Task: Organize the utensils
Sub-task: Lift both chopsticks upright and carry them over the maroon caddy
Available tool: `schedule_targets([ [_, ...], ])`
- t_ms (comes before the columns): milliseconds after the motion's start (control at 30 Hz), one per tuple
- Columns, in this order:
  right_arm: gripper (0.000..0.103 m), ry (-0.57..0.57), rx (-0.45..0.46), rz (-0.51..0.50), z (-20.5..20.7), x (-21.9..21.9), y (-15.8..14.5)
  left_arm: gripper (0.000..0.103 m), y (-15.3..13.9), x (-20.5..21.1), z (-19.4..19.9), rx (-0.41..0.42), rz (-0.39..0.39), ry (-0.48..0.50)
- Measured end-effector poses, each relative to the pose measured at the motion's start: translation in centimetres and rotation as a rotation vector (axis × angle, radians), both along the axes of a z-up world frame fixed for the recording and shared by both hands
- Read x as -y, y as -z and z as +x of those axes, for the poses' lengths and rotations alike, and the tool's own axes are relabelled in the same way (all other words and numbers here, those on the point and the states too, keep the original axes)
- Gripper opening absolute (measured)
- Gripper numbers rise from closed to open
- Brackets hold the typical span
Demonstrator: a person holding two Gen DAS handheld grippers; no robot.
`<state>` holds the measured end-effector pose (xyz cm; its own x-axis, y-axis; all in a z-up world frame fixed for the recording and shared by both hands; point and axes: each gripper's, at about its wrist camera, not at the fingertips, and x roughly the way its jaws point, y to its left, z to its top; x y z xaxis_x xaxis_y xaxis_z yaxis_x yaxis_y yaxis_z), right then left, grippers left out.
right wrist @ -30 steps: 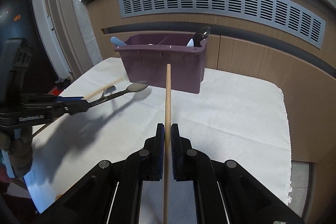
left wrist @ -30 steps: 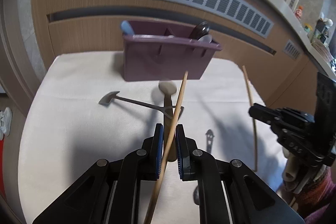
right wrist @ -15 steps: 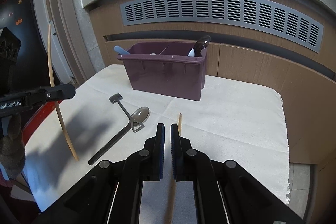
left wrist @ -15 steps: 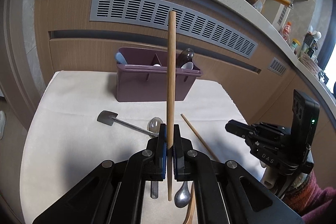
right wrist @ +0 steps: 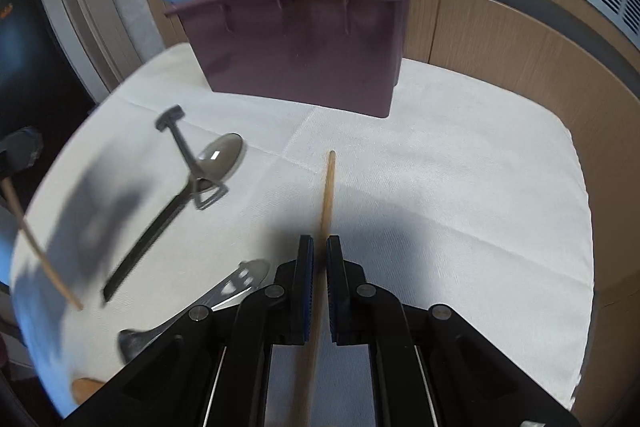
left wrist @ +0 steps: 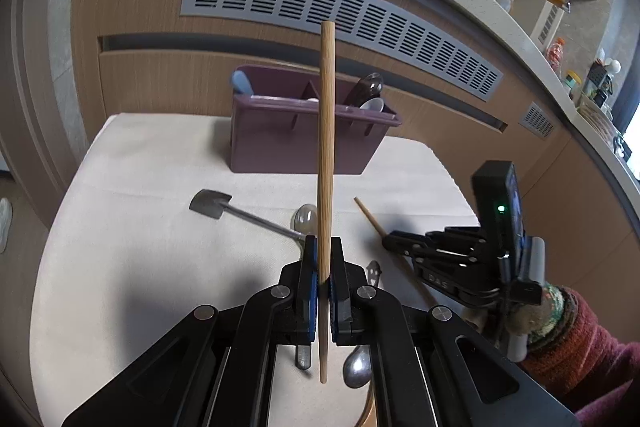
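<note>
Left gripper (left wrist: 323, 259), low in the frame's centre, clamps a wooden chopstick (left wrist: 325, 187) upright, its top crossing the purple caddy (left wrist: 280, 143) at upper centre. Right gripper (right wrist: 320, 267), at lower centre of its own view, has its pads either side of a second chopstick (right wrist: 326, 191) on the white cloth (right wrist: 460, 187); whether they pinch it, I cannot tell. Spoons and a small spatula (left wrist: 210, 203) lie loose on the cloth.

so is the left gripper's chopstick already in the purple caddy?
No. The left gripper holds the chopstick upright above the cloth, short of the purple caddy.
</note>
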<state>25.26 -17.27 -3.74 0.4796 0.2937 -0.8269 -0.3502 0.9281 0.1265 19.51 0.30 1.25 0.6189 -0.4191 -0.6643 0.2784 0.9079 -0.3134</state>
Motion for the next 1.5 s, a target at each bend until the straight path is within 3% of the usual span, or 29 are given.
schedule_targets([
  [133, 0.007, -0.008, 0.021, -0.012, -0.2, -0.3, 0.0, 0.004, 0.6, -0.5, 0.1, -0.015, -0.013, -0.014],
  [200, 0.006, -0.009, 0.026, 0.028, -0.7, 0.1, -0.5, 0.004, 0.8, -0.8, 0.1, -0.018, -0.02, -0.023],
  [400, 0.005, 0.027, 0.152, 0.142, -3.1, 2.3, -4.5, 0.004, 0.6, -1.1, 0.1, -0.016, -0.027, -0.034],
  [733, 0.005, 0.055, 0.29, 0.21, -5.7, 3.9, -9.0, 0.004, -0.4, -0.5, -0.4, 0.015, -0.031, -0.03],
  [1167, 0.005, 0.066, 0.344, 0.236, -6.5, 4.3, -10.8, 0.004, -1.0, -0.8, -0.3, 0.03, -0.041, -0.051],
  [1300, 0.005, 0.094, 0.399, 0.241, -5.7, 4.4, -13.2, 0.004, -4.6, -0.6, 0.8, 0.117, -0.053, -0.067],
  [1367, 0.005, 0.11, 0.477, 0.272, -5.2, 4.8, -16.2, 0.004, -7.9, -0.4, 1.3, 0.214, -0.061, -0.06],
  [1500, 0.005, 0.133, 0.723, 0.302, -4.2, 5.1, -22.6, 0.004, -13.8, 0.2, 3.3, 0.444, -0.045, -0.087],
])
